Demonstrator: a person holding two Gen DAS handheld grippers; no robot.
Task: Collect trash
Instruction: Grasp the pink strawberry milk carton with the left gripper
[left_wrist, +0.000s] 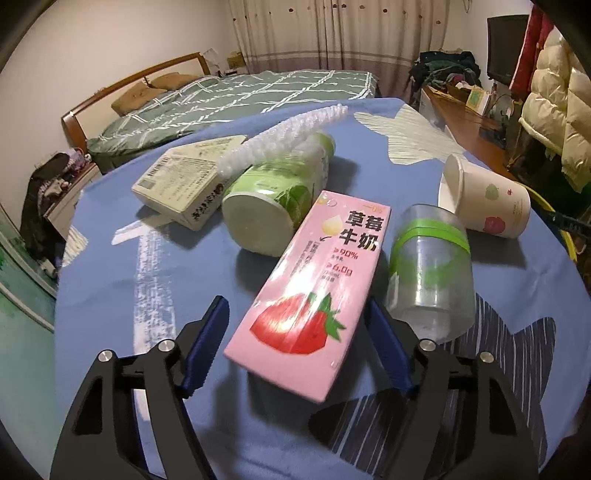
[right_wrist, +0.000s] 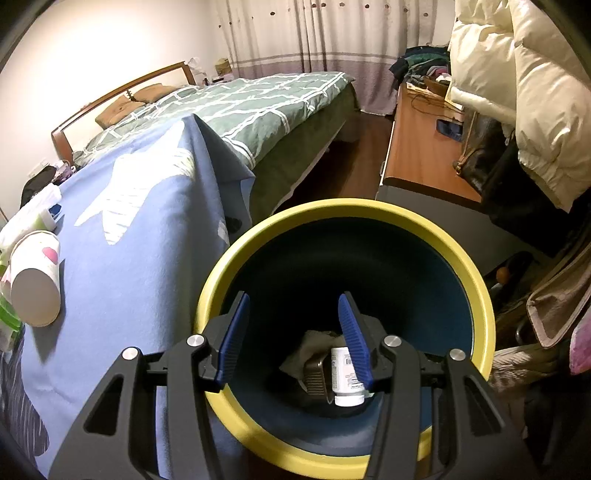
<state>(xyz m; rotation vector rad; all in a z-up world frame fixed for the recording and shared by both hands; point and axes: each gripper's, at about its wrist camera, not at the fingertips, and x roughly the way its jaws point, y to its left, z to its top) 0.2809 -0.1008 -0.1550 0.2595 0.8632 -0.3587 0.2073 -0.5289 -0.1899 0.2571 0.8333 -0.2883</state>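
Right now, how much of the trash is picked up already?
Some is done: a white bottle and a brown scrap lie in the yellow-rimmed bin. In hand: the left gripper straddles the pink milk carton, not squeezing yet. The right gripper hangs open over the bin. Left: the green cup, clear cup, paper cup and beige box.

Counter (left_wrist: 110, 280): bare blue cloth left of strawberry milk carton (left_wrist: 310, 280); clear plastic cup (left_wrist: 432, 269) crowds its right, green-labelled cup (left_wrist: 273, 206) its far end. Yellow-rimmed bin (right_wrist: 476, 295): mouth unobstructed.
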